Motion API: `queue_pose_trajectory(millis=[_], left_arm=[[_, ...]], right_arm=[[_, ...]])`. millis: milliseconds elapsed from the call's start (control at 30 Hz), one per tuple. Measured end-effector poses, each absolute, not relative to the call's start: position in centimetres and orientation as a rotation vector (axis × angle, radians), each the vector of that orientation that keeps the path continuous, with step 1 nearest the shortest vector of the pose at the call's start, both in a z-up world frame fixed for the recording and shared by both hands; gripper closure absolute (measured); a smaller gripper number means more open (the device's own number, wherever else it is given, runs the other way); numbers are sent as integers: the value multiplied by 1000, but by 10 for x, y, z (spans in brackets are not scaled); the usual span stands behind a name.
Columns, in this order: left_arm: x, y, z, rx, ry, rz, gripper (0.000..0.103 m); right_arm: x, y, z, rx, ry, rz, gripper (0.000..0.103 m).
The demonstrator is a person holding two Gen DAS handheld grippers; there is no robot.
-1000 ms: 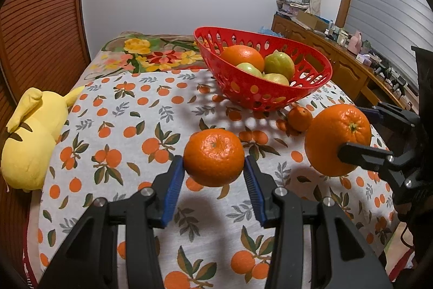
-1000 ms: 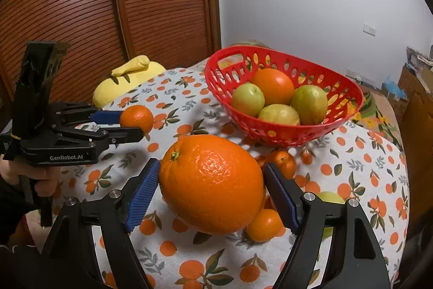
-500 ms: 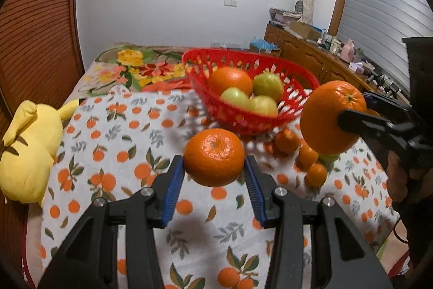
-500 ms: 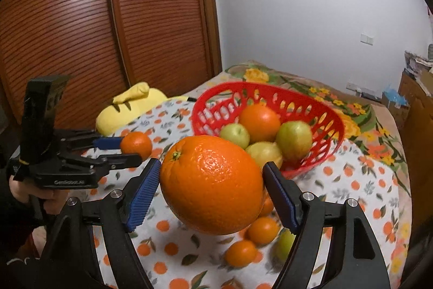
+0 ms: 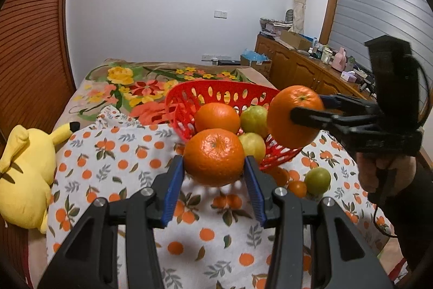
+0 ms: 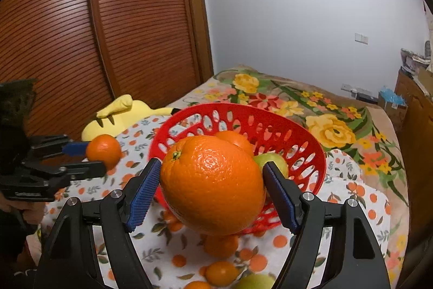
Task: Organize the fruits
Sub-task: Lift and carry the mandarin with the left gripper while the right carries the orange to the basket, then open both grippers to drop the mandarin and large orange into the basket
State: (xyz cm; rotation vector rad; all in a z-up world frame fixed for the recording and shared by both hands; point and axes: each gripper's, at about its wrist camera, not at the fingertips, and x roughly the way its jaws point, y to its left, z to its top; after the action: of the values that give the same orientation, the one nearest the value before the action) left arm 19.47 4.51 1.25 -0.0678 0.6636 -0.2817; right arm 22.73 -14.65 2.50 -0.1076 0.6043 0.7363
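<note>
My left gripper (image 5: 214,175) is shut on a small mandarin (image 5: 214,156), held in the air in front of the red basket (image 5: 224,91). My right gripper (image 6: 212,187) is shut on a large orange (image 6: 212,184), lifted close to the basket's near rim (image 6: 319,153). In the left wrist view that large orange (image 5: 295,116) hangs at the basket's right edge. The right wrist view shows the mandarin (image 6: 103,151) left of the basket. Inside the basket lie an orange (image 5: 217,117) and green fruits (image 5: 254,119).
Loose small mandarins (image 5: 297,188) and a green fruit (image 5: 317,180) lie on the orange-print cloth (image 5: 130,153) below the basket. A yellow plush toy (image 5: 25,175) sits at the cloth's left edge. A wooden sideboard (image 5: 297,67) stands right, slatted wardrobe doors (image 6: 108,31) left.
Both grippers have risen with their fruit and moved toward the basket. The large orange now hangs at the basket's rim instead of low over the cloth.
</note>
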Motion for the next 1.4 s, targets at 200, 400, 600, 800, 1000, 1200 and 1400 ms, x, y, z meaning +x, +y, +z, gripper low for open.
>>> queue_pose_trajectory(millis=[200, 400, 600, 800, 1000, 1200, 1400], left_arm=[[209, 38, 14, -51, 665, -285, 59], [222, 34, 13, -39, 675, -281, 59], [234, 29, 13, -27, 683, -278, 59], [253, 25, 11, -1, 700, -267, 59], [275, 25, 5, -1, 731, -263, 59], [296, 19, 0, 17, 761, -262, 58], [313, 13, -7, 36, 784, -245, 58]], right_arm=[[244, -143, 9, -128, 648, 722, 24], [244, -147, 15, -106, 615, 724, 32], [246, -155, 27, -100, 605, 698, 32], [246, -167, 20, -98, 624, 630, 31], [242, -181, 17, -97, 615, 592, 27], [226, -189, 19, -120, 580, 568, 21], [217, -198, 18, -102, 572, 553, 19]])
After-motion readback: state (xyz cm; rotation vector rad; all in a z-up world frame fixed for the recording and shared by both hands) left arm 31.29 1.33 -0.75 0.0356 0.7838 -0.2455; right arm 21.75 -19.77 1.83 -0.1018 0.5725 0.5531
